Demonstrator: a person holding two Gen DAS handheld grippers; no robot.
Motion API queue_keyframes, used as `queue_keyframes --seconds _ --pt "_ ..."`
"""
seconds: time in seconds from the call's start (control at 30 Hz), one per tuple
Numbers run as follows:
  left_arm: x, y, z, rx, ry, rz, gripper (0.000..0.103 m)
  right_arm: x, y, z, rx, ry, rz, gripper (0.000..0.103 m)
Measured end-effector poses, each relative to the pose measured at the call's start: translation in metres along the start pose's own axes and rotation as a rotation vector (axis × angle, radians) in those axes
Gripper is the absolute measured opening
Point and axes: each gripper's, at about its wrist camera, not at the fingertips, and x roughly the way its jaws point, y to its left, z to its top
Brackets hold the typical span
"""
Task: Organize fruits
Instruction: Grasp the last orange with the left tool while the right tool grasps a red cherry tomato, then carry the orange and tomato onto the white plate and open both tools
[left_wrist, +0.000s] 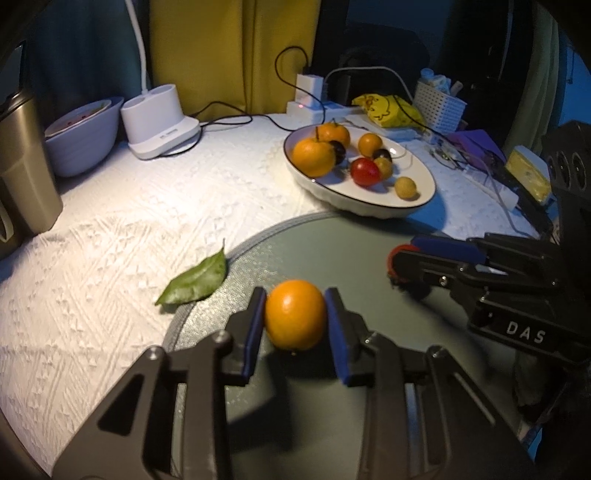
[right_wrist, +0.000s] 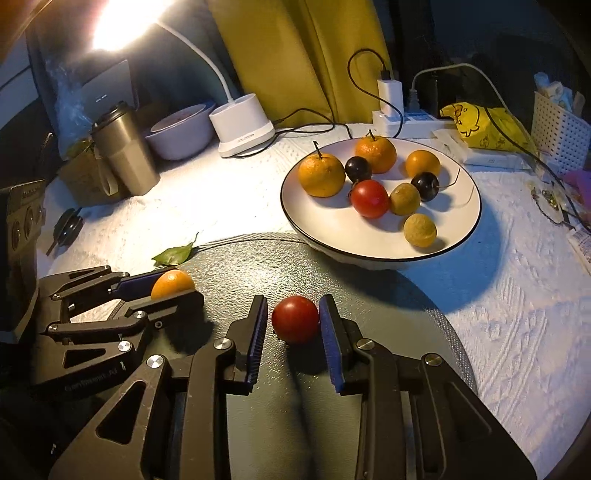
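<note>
two grippers at fruit on the grey mat, plate of fruit behind

item 1: left gripper (left_wrist: 295, 317). a small orange (left_wrist: 295, 314) sits between its blue pads, both pads touching its sides, the fruit resting on the round grey mat (left_wrist: 332, 251). the fingers pinch the orange.

item 2: right gripper (right_wrist: 293, 321). a red tomato (right_wrist: 295, 319) lies between the fingers on the same mat (right_wrist: 369, 295). the pad at 3 o'clock touches it; the pad at 9 o'clock stands just apart, with a sliver of mat showing. fingers spread slightly wider than the fruit, not clamped.

item 3: white plate (right_wrist: 369, 247), dark rim, at 12 to 1 o'clock beyond the mat on the white textured cloth (right_wrist: 517, 295). contents: three oranges, two with stems; two dark cherries; one red tomato; two small yellow-brown round fruits. the nearer of these two (right_wrist: 420, 230) lies at the plate's 5 o'clock.

item 4: pale bowl (left_wrist: 85, 136) at 10 o'clock beside a white lamp base (left_wrist: 159, 118); something reddish inside, too blurred to name.

item 5: green leaf (left_wrist: 195, 280), at the mat's 9 o'clock edge, half on the cloth.

item 6: white slotted basket (left_wrist: 439, 101) at 1 o'clock, with packets inside.

views compared: the right wrist view alone shows the lit lamp head (right_wrist: 122, 26) and the whole steel tumbler (right_wrist: 125, 155). the left wrist view shows the right gripper from the side, with only a trace of red at its tips.
</note>
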Motion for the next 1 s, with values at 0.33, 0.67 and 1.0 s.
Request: queue_keyframes --seconds 0.33,0.67,1.0 --pt "-0.027 -0.015 -0.004 0.017 -0.043 -0.020 0.033 -0.027 0.008 -0.003 -0.011 -0.043 -0.012 0.031" --pt "-0.050 -0.031 0.002 0.033 -0.094 -0.027 0.033 -0.056 0.011 -0.004 -0.027 -0.092 -0.025 0.031" --pt "-0.053 -0.039 0.009 0.046 -0.109 -0.023 0.033 -0.069 0.003 -0.001 -0.029 -0.120 -0.044 0.031"
